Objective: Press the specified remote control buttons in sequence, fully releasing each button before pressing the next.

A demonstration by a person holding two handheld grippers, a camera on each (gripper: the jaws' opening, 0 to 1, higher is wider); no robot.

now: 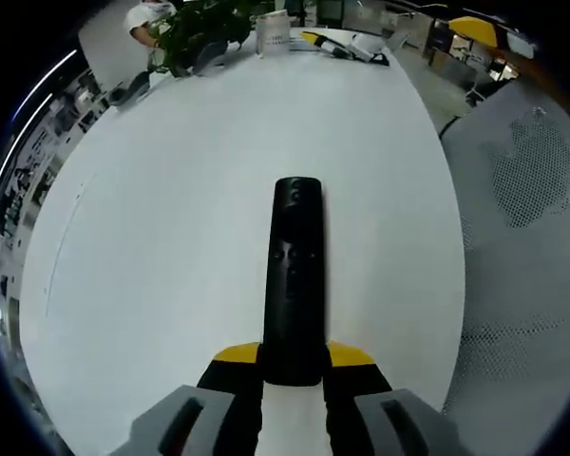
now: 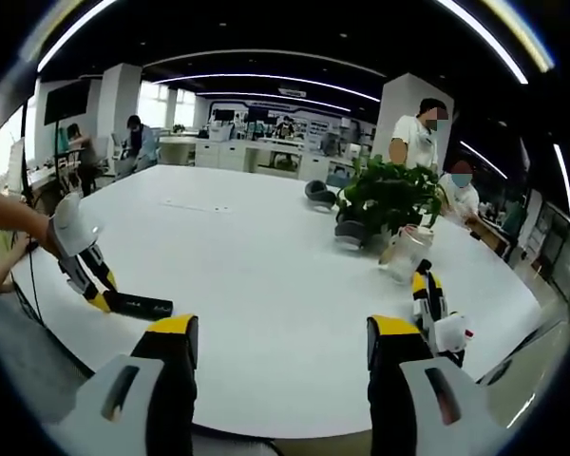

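Observation:
A long black remote control [image 1: 294,275] points away from me over the white table [image 1: 161,209]. My left gripper [image 1: 293,363] is shut on its near end, the yellow-tipped fingers pressing both sides. In the right gripper view the left gripper [image 2: 101,296] comes in from the left, held by a person's hand, with the remote [image 2: 141,305] sticking out low over the table [image 2: 266,247]. My right gripper [image 2: 283,332] stands open above the table's near edge with nothing between its fingers, well to the right of the remote.
A potted plant [image 2: 389,199] and a clear jar [image 2: 406,255] stand at the right of the table, with a yellow-and-black tool [image 2: 427,296] nearer the edge. A grey mesh chair [image 1: 532,199] is beside the table. People stand behind the plant.

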